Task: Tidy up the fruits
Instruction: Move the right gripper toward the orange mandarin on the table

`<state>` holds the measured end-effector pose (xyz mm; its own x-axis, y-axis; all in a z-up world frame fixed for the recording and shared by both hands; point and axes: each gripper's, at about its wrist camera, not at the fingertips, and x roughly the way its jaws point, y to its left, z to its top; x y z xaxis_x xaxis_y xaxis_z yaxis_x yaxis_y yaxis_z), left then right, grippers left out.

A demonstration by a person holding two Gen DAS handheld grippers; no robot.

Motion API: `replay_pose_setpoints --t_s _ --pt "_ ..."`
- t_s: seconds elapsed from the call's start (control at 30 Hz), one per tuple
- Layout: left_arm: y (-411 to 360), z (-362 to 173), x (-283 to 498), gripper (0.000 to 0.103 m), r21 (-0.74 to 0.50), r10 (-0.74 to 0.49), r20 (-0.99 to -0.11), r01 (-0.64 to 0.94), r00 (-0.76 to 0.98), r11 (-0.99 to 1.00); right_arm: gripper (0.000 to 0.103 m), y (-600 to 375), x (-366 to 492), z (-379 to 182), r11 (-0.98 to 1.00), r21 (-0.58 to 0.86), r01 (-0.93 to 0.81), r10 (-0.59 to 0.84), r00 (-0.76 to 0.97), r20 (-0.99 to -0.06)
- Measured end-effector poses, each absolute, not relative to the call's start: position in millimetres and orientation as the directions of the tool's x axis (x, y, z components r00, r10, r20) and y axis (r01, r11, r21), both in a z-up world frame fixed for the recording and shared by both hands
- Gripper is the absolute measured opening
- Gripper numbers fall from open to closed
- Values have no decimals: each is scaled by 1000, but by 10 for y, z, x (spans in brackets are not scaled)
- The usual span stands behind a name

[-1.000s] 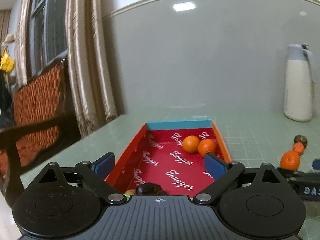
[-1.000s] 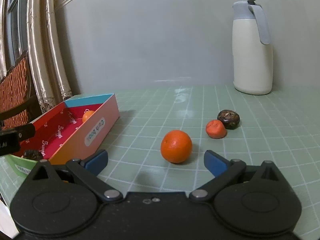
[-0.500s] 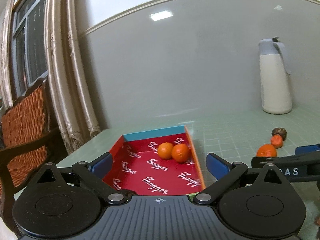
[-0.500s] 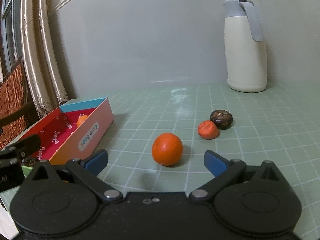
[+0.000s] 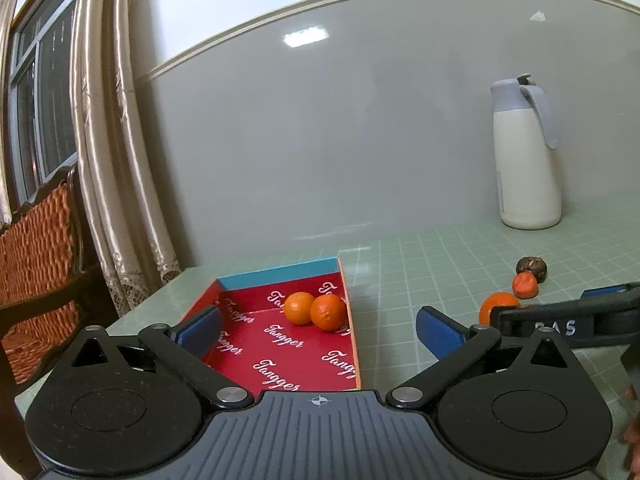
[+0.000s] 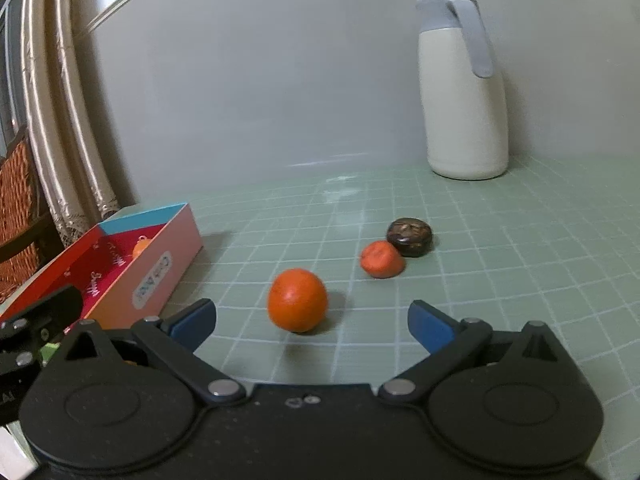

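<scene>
Left wrist view shows "Tangger" printed across the red box (image 5: 280, 344) on the green gridded table (image 5: 440, 264) beside curtains (image 5: 120, 160), both the left gripper (image 5: 318, 326) and the right gripper (image 6: 312, 320) gaping wide and empty, the left's jaws having just opened further.

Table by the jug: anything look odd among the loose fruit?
Yes. Beside the smaller orange fruit sits a dark brown, shrivelled-looking piece, unlike the bright orange nearer the claw. Nothing spilled.

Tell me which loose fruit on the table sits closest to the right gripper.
The big round orange, just ahead of the open right gripper. The smaller reddish fruit and the dark brown fruit lie farther back.
</scene>
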<state>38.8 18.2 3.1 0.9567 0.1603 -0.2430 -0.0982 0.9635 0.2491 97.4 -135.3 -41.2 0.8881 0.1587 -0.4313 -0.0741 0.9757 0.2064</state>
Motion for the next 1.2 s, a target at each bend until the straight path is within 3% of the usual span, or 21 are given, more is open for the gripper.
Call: replay_pose_setpoints --t_s 0.7,0.9,0.97,1.0,1.2 --pt "535 1 479 103 229 282 -297 -219 912 949 102 -1261 1121 -419 983 171 -63 134 887 -443" --pt "617 -1 484 103 221 301 -295 -241 907 945 89 -1202 1221 -426 984 159 -78 144 878 -457" --pt "652 -1 483 103 217 305 -297 -247 905 944 73 -1186 1256 -432 983 163 -82 149 874 -462" --pt "669 0 483 103 215 308 -296 -251 904 944 71 -1181 1274 -436 982 167 -84 154 872 -465" --pt "767 5 498 103 201 318 -303 -266 898 943 70 -1160 1371 -469 979 188 -82 166 855 -492"
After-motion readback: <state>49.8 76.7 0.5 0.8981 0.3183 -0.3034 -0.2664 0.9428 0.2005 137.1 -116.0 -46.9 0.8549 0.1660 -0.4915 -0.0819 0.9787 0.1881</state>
